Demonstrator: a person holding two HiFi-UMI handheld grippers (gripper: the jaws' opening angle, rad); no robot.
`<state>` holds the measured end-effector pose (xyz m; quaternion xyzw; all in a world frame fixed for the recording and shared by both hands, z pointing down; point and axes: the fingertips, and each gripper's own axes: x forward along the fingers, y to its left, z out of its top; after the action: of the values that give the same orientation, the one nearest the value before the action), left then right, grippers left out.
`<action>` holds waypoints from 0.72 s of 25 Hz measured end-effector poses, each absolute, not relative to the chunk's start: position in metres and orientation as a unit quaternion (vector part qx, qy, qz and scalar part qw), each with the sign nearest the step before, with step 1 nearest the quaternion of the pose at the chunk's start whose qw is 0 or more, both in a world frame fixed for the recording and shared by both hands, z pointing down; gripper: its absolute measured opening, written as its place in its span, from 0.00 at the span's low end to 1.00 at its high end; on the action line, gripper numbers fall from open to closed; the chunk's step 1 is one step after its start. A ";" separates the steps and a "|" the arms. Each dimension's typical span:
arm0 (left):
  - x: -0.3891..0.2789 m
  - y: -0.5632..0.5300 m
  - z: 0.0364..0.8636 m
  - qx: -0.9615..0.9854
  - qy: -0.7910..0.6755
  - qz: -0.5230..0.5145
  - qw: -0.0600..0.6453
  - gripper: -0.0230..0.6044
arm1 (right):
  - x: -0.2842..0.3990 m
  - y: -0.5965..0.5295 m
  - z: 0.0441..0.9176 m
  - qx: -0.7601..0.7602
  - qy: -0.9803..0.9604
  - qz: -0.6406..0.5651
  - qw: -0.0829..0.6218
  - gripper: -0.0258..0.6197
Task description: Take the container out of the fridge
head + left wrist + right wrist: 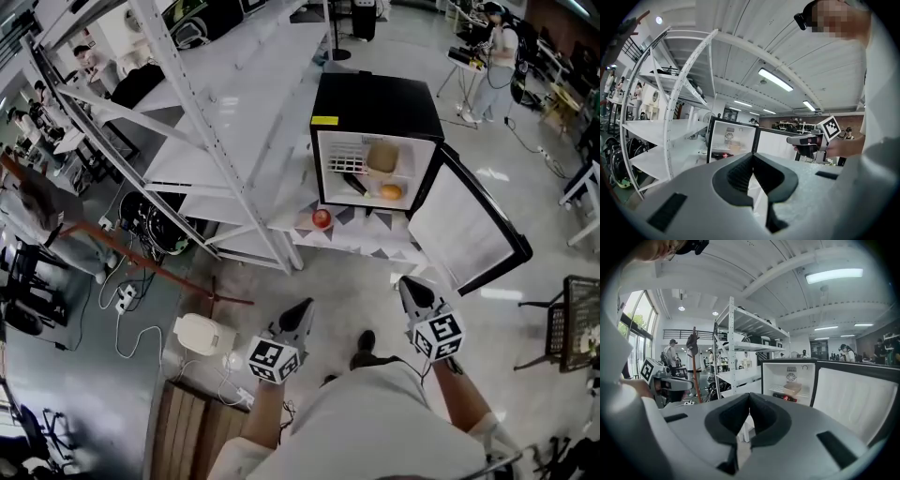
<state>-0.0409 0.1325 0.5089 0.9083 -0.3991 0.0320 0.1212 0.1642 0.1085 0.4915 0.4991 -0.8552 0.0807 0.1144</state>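
Note:
A black mini fridge point(375, 105) stands on the floor ahead with its door point(464, 230) swung open to the right. On its upper shelf sits a tan container point(382, 157), also visible in the right gripper view as the container point(793, 387). Below it lie a dark can point(354, 183) and an orange point(391, 192). My left gripper point(305, 306) and right gripper point(405, 281) are held side by side well short of the fridge. Both point toward it, shut and empty. The left gripper's jaws point(753, 157) touch at the tips, and so do the right gripper's jaws point(749, 395).
A red apple point(322, 217) lies on the low white platform point(356, 239) in front of the fridge. A tall white shelving rack point(202, 122) stands to the left. A white appliance point(197, 334) and cables are on the floor at lower left. A dark wire chair point(572, 323) stands at the right.

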 end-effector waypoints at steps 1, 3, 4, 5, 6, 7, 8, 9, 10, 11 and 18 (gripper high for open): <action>-0.037 0.124 0.508 0.908 -0.399 0.032 0.122 0.04 | 0.168 0.100 0.492 0.500 -0.855 0.082 0.114 0.05; -0.030 0.107 0.507 0.908 -0.400 0.034 0.123 0.04 | 0.175 0.083 0.492 0.501 -0.854 0.086 0.114 0.05; -0.027 0.099 0.506 0.908 -0.400 0.034 0.123 0.04 | 0.179 0.074 0.492 0.500 -0.854 0.087 0.114 0.05; -0.023 0.091 0.504 0.907 -0.400 0.034 0.124 0.04 | 0.182 0.066 0.492 0.499 -0.854 0.089 0.114 0.05; -0.019 0.083 0.503 0.907 -0.401 0.033 0.124 0.04 | 0.185 0.057 0.491 0.497 -0.855 0.089 0.114 0.05; -0.015 0.076 0.501 0.907 -0.402 0.033 0.123 0.04 | 0.188 0.049 0.489 0.495 -0.857 0.088 0.114 0.05; -0.011 0.068 0.500 0.906 -0.403 0.033 0.123 0.04 | 0.190 0.041 0.488 0.493 -0.858 0.087 0.114 0.05; -0.006 0.061 0.500 0.906 -0.404 0.033 0.122 0.04 | 0.194 0.033 0.488 0.491 -0.860 0.086 0.113 0.05; -0.002 0.055 0.501 0.905 -0.405 0.034 0.122 0.04 | 0.197 0.025 0.488 0.489 -0.861 0.086 0.113 0.05; 0.003 0.048 0.501 0.905 -0.407 0.035 0.122 0.04 | 0.202 0.017 0.488 0.487 -0.862 0.086 0.113 0.05; 0.040 0.003 0.502 0.902 -0.414 0.038 0.118 0.04 | 0.234 -0.031 0.496 0.477 -0.867 0.090 0.112 0.05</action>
<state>0.0399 0.0029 0.5021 0.9019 -0.4136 0.0375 0.1185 0.2345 -0.0311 0.4961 0.4770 -0.8670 0.0903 0.1125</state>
